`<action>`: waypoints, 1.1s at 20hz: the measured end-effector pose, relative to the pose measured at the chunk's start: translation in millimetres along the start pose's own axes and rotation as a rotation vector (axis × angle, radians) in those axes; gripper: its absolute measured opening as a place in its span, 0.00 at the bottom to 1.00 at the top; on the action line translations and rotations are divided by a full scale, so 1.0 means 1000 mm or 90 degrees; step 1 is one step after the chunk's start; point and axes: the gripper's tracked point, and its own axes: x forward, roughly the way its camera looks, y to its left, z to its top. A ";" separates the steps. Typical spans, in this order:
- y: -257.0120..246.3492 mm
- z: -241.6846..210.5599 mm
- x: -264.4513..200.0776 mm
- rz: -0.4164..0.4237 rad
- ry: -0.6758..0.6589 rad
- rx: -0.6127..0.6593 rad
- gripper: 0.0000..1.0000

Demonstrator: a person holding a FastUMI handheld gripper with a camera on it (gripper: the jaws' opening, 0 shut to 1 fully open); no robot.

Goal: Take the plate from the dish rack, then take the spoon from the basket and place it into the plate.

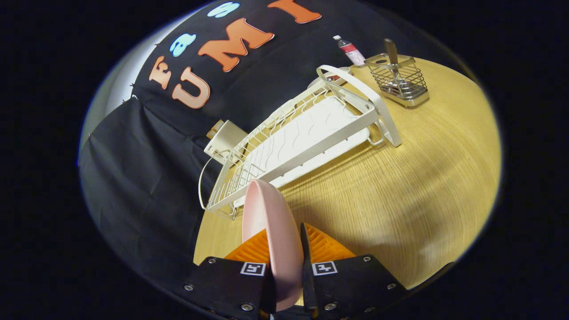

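Pink, the round plate [272, 231] stands edge-on, clamped between both fingers of the gripper [286, 249], while beyond the white wire dish rack [306, 133] a metal mesh basket [402, 82] holds a spoon [392, 53].

No readable text; bottle [351, 50] label too small to make out; square coded markers on gripper [287, 249], fingers clamped on plate [271, 231].

The gripper [286, 249] is tipped over to one side, above the near edge of the desk [400, 191]. Its two fingers [326, 249] sit close together, one on each side of the pink plate [271, 231]. Both press on the plate's thin rim and hold it up on its edge.
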 end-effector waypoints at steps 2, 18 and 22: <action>-0.003 0.001 0.007 0.002 0.005 0.022 0.24; -0.037 0.049 -0.018 -0.081 -0.078 -0.106 0.91; -0.059 0.082 -0.041 -0.130 -0.137 -0.158 0.99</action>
